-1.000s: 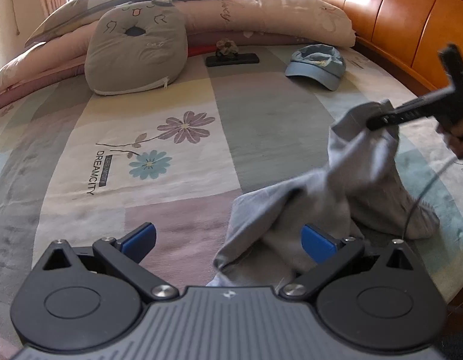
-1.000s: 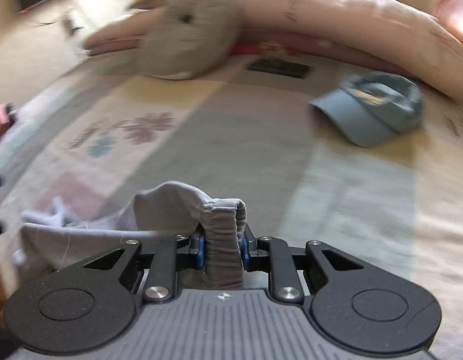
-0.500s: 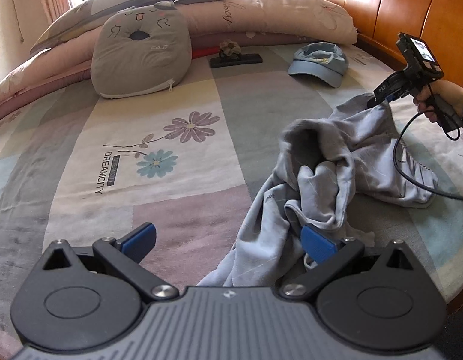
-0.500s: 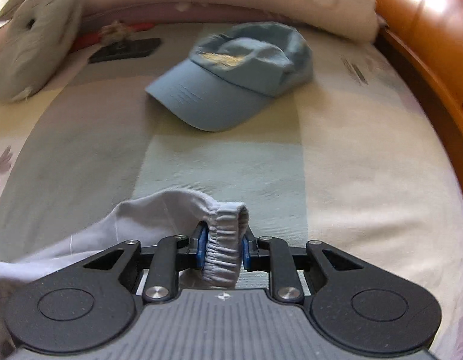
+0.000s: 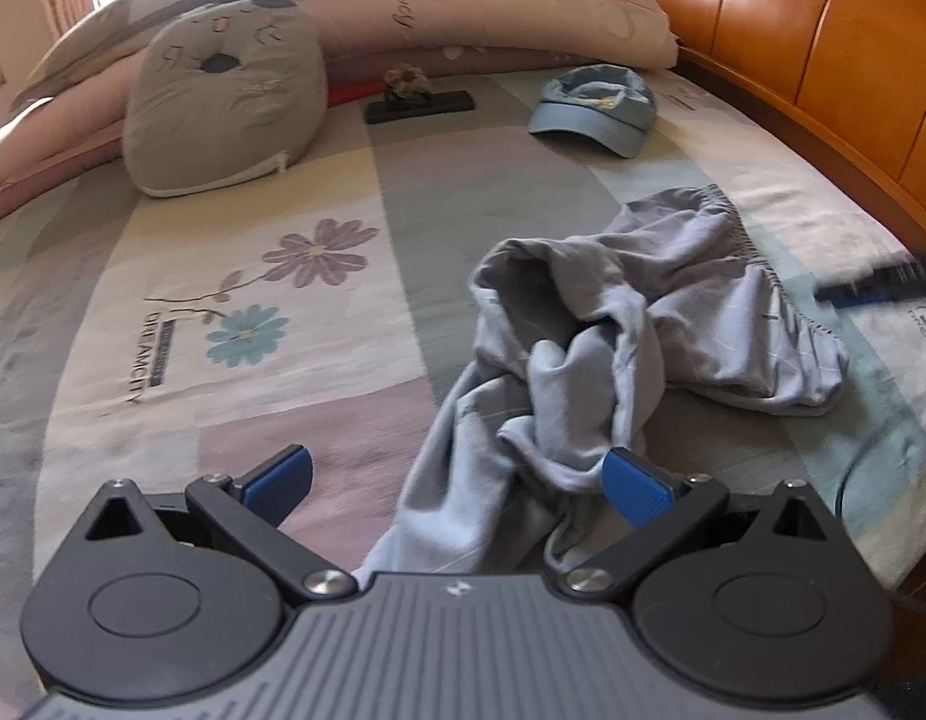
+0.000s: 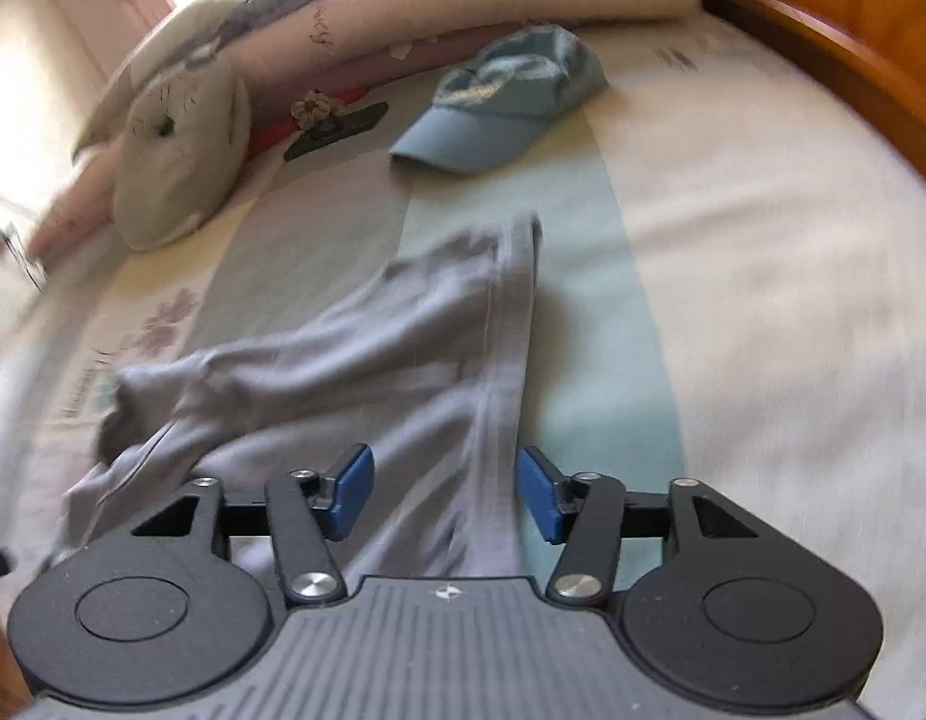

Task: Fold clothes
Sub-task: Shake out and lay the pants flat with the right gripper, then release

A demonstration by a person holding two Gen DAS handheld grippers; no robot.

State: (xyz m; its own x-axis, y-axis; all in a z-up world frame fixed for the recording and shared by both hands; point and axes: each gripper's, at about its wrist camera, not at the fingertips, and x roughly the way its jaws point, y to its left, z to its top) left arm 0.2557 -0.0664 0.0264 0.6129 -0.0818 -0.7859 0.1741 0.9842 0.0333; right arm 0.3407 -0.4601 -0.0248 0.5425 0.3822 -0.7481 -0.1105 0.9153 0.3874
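Both tools spread wide | left tool [image 5: 457, 477] | right tool [image 6: 444, 495] | grey garment [image 5: 613, 348] crumpled on bed [image 5: 343, 180]

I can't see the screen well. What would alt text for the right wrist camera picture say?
The open tongs, black with blue pads, hover over a crumpled grey fabric garment lying on a pastel patchwork bedspread. Beyond lie a light blue cap and a grey face-printed cushion.
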